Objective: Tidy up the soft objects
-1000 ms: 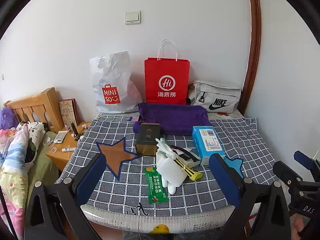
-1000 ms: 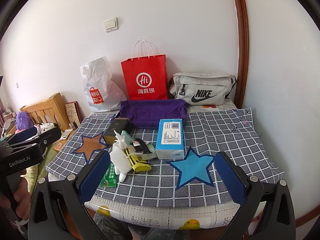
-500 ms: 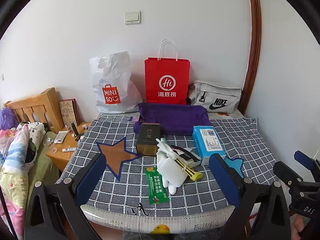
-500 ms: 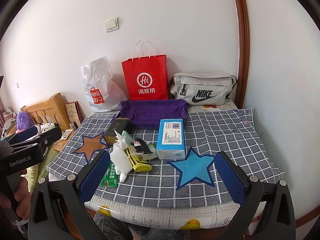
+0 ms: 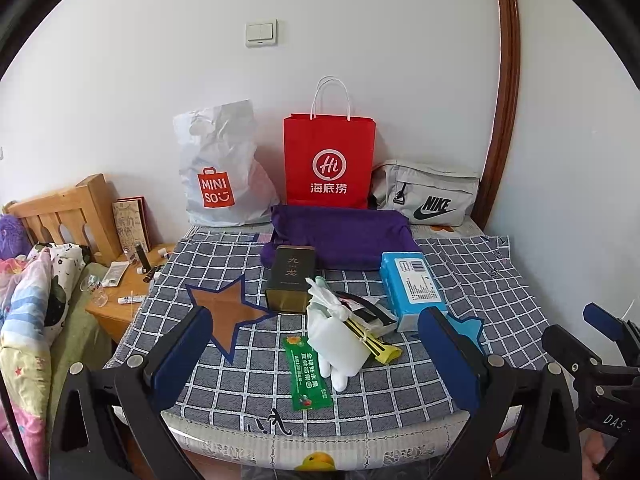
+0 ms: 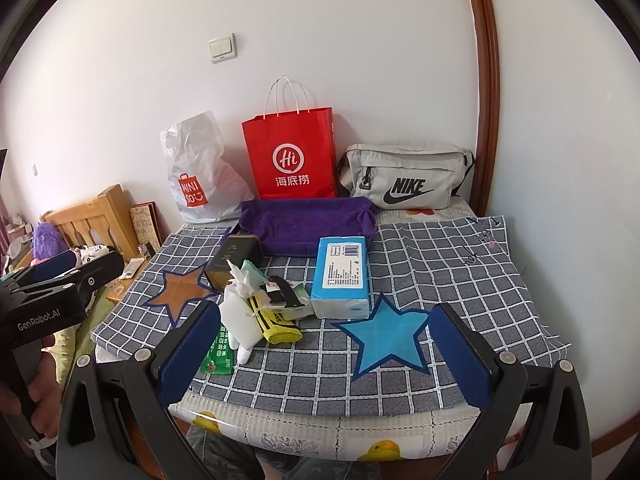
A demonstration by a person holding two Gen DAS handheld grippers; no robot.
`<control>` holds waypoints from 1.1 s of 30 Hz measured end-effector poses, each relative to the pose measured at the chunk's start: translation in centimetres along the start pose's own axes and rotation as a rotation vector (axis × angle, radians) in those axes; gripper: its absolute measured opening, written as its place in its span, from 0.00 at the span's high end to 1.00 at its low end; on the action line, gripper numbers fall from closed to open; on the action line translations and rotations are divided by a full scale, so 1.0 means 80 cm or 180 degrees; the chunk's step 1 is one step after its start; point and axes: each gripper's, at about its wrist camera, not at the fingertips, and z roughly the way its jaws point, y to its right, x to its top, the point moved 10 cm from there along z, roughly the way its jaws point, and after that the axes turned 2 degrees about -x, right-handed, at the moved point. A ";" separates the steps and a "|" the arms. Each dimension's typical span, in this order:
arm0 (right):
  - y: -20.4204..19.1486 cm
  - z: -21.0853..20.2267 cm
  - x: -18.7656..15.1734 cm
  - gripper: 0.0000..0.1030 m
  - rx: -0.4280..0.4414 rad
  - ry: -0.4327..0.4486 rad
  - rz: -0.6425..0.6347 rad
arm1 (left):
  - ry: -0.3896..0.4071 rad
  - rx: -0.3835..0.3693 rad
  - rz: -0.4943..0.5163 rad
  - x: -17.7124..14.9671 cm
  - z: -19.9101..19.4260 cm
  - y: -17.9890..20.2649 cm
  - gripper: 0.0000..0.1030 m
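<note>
A pile of small items lies mid-table on the checked cloth (image 5: 472, 280): a white glove (image 5: 340, 340) (image 6: 240, 320), a green sachet (image 5: 307, 376), a yellow packet (image 6: 276, 322), a dark tin (image 5: 290, 278) (image 6: 232, 264) and a blue tissue pack (image 5: 410, 286) (image 6: 340, 276). Behind them sits a purple cloth tray (image 5: 344, 236) (image 6: 308, 222). My left gripper (image 5: 316, 356) hangs open at the table's front edge, short of the pile. Further right, my right gripper (image 6: 324, 354) is open too, with nothing between its fingers.
Against the wall stand a white Miniso bag (image 5: 218, 172), a red paper bag (image 5: 330, 164) and a grey Nike pouch (image 5: 430, 196). A wooden nightstand (image 5: 120, 304) with small items and a bed lie to the left. A person's hand (image 6: 36, 396) holds the left gripper.
</note>
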 end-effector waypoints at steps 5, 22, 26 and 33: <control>0.003 0.010 0.000 0.00 0.0026 0.0024 -0.0012 | -0.0051 0.0018 -0.0014 -0.001 0.019 -0.007 0.00; -0.037 0.162 -0.073 0.29 0.0463 -0.0611 -0.0226 | -0.0883 0.0323 -0.0263 -0.095 0.173 -0.095 0.00; -0.057 0.199 -0.090 0.29 0.0564 -0.0757 -0.0268 | -0.1070 0.0259 -0.0286 -0.118 0.202 -0.101 0.00; -0.062 0.244 -0.101 0.29 0.0686 -0.0973 -0.0110 | -0.1311 0.0182 -0.0309 -0.148 0.236 -0.107 0.00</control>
